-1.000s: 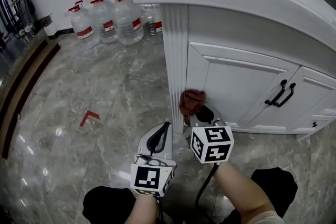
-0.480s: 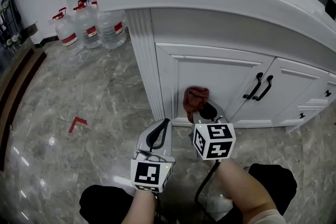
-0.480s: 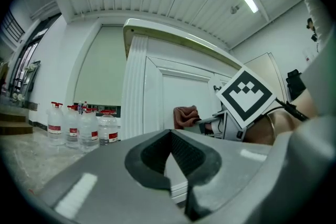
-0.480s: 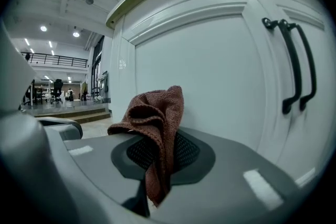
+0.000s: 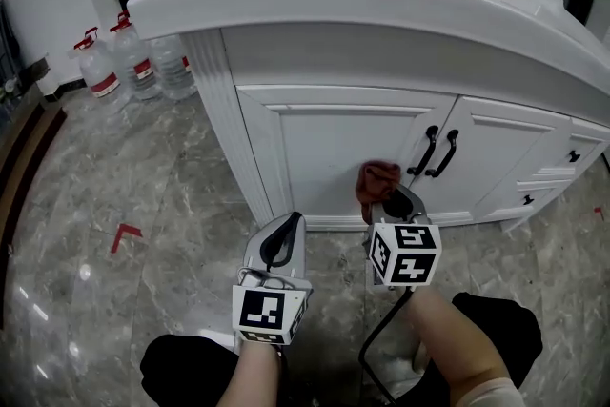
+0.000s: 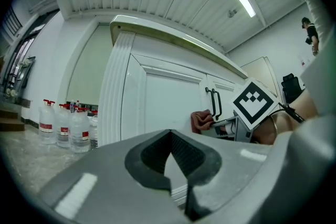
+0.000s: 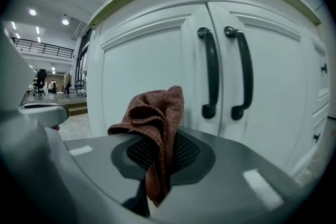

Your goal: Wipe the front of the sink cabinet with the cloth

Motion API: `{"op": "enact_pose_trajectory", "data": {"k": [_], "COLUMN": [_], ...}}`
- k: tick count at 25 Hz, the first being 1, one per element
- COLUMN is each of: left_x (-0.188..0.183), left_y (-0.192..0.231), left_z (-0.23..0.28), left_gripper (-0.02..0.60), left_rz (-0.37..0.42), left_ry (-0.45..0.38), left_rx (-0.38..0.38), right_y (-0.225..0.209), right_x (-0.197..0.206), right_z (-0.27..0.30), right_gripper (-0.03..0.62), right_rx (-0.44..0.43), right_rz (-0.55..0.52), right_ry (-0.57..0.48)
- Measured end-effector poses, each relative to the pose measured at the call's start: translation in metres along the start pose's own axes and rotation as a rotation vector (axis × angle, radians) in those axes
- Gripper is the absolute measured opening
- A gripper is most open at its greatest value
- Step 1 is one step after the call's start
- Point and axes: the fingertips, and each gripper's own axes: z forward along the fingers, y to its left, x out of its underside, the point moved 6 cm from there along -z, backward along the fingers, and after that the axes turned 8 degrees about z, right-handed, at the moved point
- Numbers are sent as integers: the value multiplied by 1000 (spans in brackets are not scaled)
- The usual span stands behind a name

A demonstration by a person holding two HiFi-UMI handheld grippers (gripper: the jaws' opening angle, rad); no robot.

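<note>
The right claw [image 5: 389, 203] pinches the cloth [image 5: 378, 180], bunched forward to meet the cabinet [image 5: 315, 143] door near the handles [image 5: 434, 151]. The left claw [image 5: 284, 241] hangs closed and empty, out of the way.

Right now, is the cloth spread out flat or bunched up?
Bunched up. The cloth rises in crumpled folds from the right gripper, whose jaws are shut on its lower part.

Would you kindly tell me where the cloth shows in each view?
Head view: centre right, cloth just left of the black handles.
Left gripper view: small, right of centre, beside the handles.
Right gripper view: centre, pinched between the jaws.
Shared landmark: the black handles.
</note>
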Motion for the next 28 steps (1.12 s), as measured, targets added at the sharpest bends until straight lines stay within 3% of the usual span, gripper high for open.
{"op": "enact_pose_trajectory", "data": {"k": [5, 9, 16, 28], "left_x": [3, 8, 22, 55], "left_y": [-10, -13, 13, 67], "left_z": [8, 10, -10, -54], "left_gripper": [0, 0, 0, 0], "left_rz": [-10, -16, -35, -54], "left_ry": [5, 16, 59, 163], "left_rx": [19, 23, -39, -155], "right_y": [-26, -22, 43, 146], "right_x": [5, 7, 29, 91], "right_z": [-9, -10, 6, 66], "right_gripper": [80, 80, 80, 80], "right_rx": [53, 58, -99, -253], "right_rz": [72, 76, -76, 0], "right_ry": [5, 10, 35, 159]}}
